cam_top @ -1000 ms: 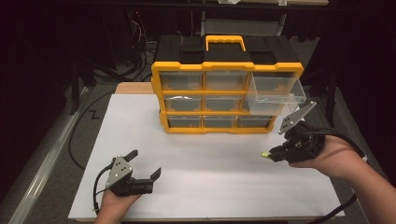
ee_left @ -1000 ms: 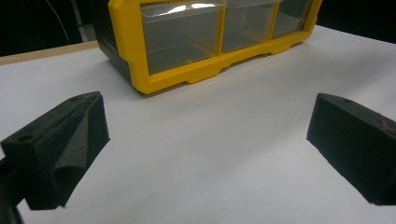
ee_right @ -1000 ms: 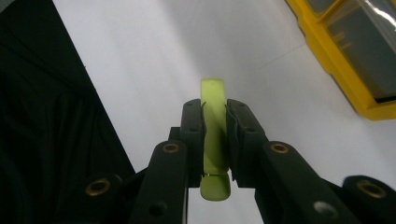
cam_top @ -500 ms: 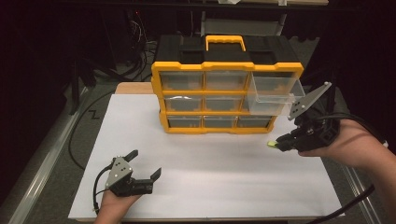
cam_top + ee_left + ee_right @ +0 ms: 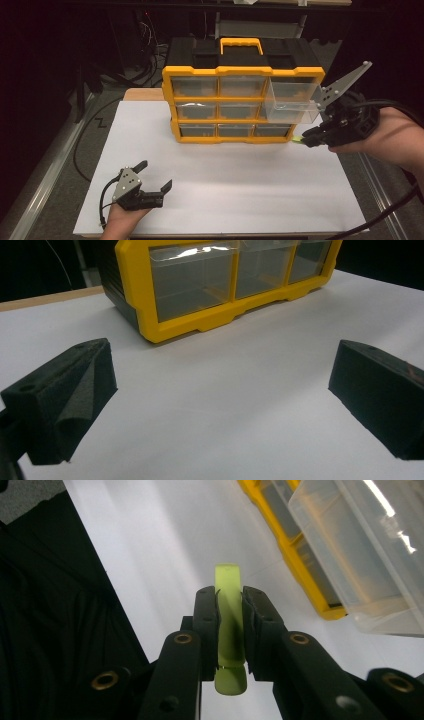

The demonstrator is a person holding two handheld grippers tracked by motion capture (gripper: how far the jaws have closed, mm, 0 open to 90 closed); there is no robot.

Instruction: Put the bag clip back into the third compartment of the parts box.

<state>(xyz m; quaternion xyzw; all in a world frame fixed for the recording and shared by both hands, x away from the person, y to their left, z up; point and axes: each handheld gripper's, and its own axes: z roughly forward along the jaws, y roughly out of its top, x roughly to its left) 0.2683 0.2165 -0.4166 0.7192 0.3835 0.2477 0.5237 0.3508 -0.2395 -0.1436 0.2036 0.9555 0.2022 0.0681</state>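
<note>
Green strip, small and flat, sticks out of the right claw in the high view, just below the open clear drawer of the yellow cabinet; the drawer lies up and left of it. The left claw rests far away on the white counter, jaws apart. In the left claw view, the jaws are wide and empty. In the right claw view, the jaws are clamped on the pale, translucent strip, its long axis along them.

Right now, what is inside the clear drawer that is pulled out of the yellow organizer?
The pulled-out drawer of the organizer looks empty through its clear walls. The right gripper beside it is shut on a yellow-green piece, outside the drawer.
</note>
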